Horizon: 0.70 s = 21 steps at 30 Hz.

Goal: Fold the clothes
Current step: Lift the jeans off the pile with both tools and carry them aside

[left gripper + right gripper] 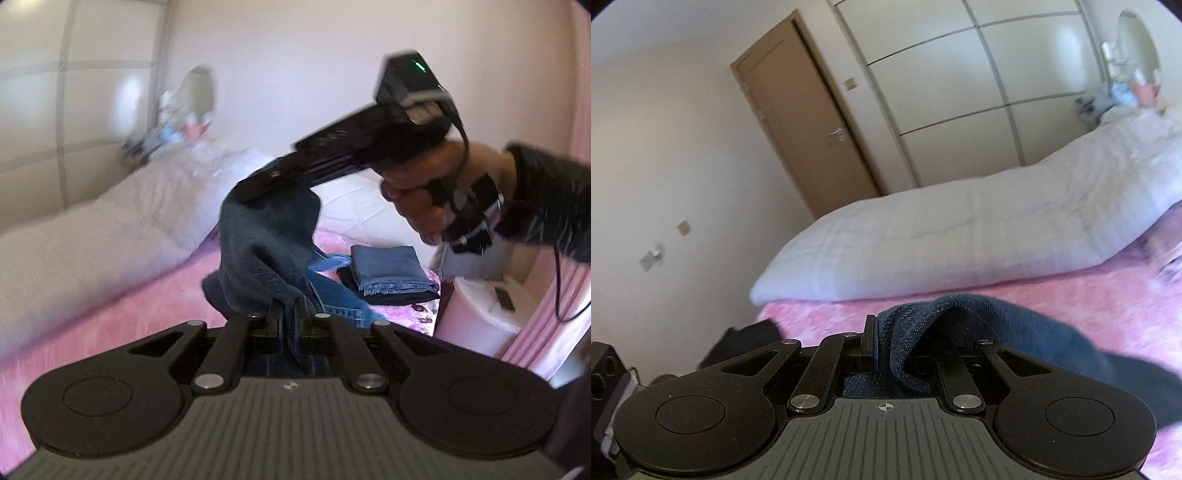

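Observation:
A dark blue denim garment (266, 251) hangs above the pink bed, held between both grippers. My left gripper (286, 308) is shut on its lower edge, and cloth runs back between the fingers. In the same view a hand holds my right gripper (255, 184) above, shut on the garment's upper edge. In the right wrist view my right gripper (877, 332) is clamped on a fold of the same dark cloth (997, 325), which drapes away to the right over the bed.
Folded jeans (388, 271) are stacked on the pink bedspread (122, 317), with more blue denim (343, 299) lying in front of them. A white duvet (960, 236) runs along the far side of the bed. A nightstand (480, 314) stands at the right. A door (809, 122) and wardrobe (960, 92) are behind.

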Each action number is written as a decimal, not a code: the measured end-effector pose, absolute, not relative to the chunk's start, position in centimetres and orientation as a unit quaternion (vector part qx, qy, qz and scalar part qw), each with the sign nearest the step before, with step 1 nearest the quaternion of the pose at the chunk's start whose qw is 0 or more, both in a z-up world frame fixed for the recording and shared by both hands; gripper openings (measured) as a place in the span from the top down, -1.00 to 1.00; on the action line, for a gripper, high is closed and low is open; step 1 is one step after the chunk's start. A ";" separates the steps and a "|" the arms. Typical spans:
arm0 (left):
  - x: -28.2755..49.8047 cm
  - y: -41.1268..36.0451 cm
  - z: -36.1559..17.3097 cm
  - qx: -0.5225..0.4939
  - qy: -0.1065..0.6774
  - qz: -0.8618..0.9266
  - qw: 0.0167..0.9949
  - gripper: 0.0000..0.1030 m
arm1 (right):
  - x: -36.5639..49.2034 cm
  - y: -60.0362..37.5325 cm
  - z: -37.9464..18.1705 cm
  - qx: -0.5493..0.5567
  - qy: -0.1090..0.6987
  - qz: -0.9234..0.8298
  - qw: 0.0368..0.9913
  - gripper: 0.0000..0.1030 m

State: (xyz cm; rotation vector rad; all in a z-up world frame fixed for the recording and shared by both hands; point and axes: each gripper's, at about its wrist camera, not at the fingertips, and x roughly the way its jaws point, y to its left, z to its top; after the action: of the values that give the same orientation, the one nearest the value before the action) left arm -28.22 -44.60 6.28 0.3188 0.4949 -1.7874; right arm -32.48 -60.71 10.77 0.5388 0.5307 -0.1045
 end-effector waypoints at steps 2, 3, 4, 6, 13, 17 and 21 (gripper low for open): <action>-24.8 -41.0 7.0 0.107 0.252 -0.752 0.599 0.97 | -30.2 -58.0 9.6 0.293 0.258 -0.020 0.920 0.86; -23.0 -38.9 8.1 0.102 0.259 -0.746 0.604 0.97 | -28.8 -56.7 9.3 0.311 0.256 0.001 0.915 0.86; -21.2 -36.7 9.3 0.098 0.266 -0.741 0.609 0.97 | -27.5 -55.4 8.9 0.328 0.253 0.021 0.910 0.86; -19.8 -34.0 12.0 0.111 0.254 -0.739 0.614 0.97 | -24.7 -52.8 8.1 0.362 0.247 0.062 0.897 0.86; -19.7 -32.7 17.2 0.154 0.199 -0.754 0.606 0.97 | -17.9 -49.7 6.8 0.436 0.223 0.147 0.859 0.86; -23.2 -40.7 13.3 0.105 0.242 -0.809 0.526 0.96 | -16.4 -53.4 0.4 0.471 0.283 0.116 0.827 0.77; -27.8 -47.7 7.4 0.188 0.254 -0.809 0.495 0.49 | -17.6 -58.9 -7.7 0.450 0.390 -0.042 0.802 0.34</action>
State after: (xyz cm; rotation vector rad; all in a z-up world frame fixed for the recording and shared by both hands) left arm -27.79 -47.73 7.40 0.4568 0.6149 -1.9621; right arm -17.59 -58.91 -7.72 0.9641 0.8362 -0.0909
